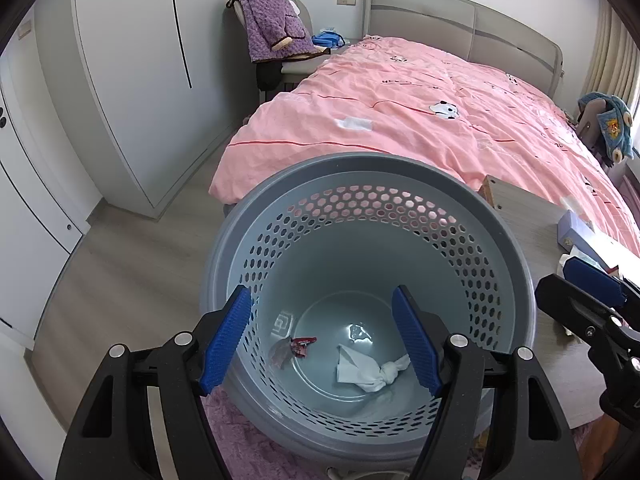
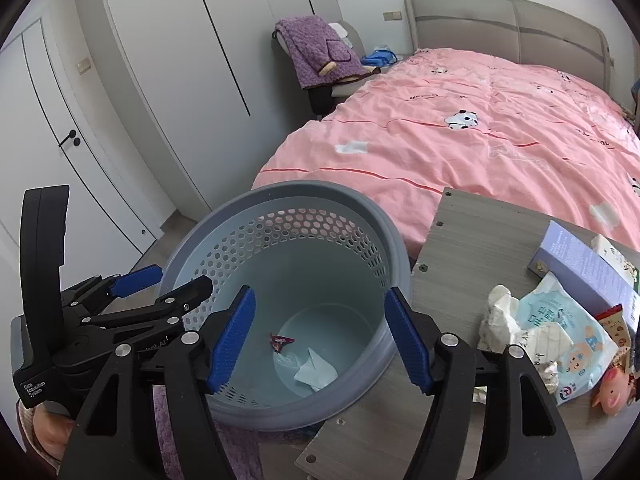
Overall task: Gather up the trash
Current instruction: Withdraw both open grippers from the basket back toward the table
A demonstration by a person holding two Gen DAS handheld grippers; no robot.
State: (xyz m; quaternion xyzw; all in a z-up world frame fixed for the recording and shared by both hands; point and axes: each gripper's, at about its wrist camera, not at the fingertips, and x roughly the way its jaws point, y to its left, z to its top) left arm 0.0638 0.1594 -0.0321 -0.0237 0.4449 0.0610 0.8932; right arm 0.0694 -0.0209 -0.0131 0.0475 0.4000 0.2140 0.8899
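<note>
Right wrist: basket (image 2: 320, 208) hides twisted tissue's (image 2: 316, 370) knot.

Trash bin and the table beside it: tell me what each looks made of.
Trash bin: looks like moulded plastic, grey-blue, smooth and slightly glossy; the upper wall is pierced with neat hexagonal holes. Table: probably laminated board with a matte grey woodgrain print; round fastener caps show along its edges.

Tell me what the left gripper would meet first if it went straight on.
Probably the white tissue at the bottom of the bin; the open left gripper points into its mouth, though depth is unclear.
</note>
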